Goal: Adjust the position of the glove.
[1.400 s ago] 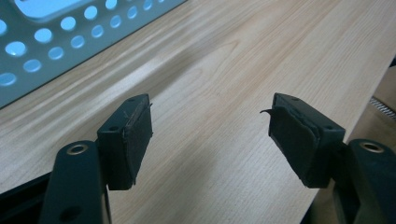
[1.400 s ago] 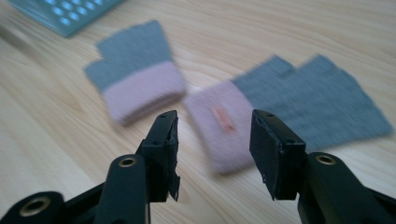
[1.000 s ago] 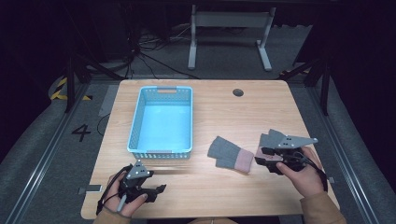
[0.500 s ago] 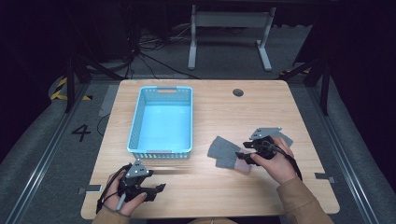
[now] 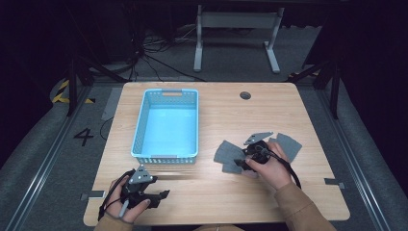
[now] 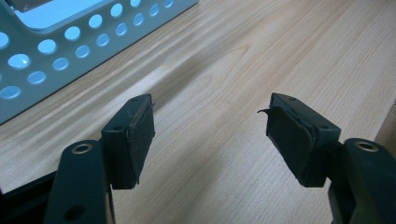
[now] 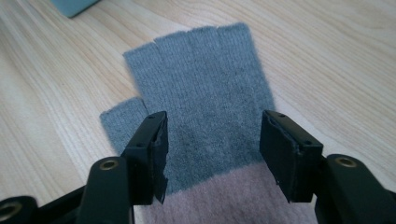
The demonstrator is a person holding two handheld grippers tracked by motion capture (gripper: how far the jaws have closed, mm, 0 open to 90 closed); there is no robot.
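Note:
A grey fingerless glove (image 7: 205, 84) with a pink cuff (image 7: 224, 196) lies flat on the wooden table (image 5: 231, 202), right of the basket. My right gripper (image 7: 212, 126) hovers just over its palm, open; its jaws have just been opening, and the pads do not press on the glove between them. In the high view this gripper (image 5: 240, 162) points left over the glove (image 5: 227, 153). My left gripper (image 6: 210, 112) is open with nothing in it, low over bare wood near the table's front left (image 5: 162, 195).
A light blue perforated basket (image 5: 166, 156) stands empty at the table's left middle, just beyond the left gripper. Another grey knitted piece (image 5: 287, 143) lies right of the right hand. A round cable hole (image 5: 245, 95) sits near the far edge.
The right hand has moved left and down, from beside the glove to right over it, uncovering the grey piece to its right. The left hand has stayed in place.

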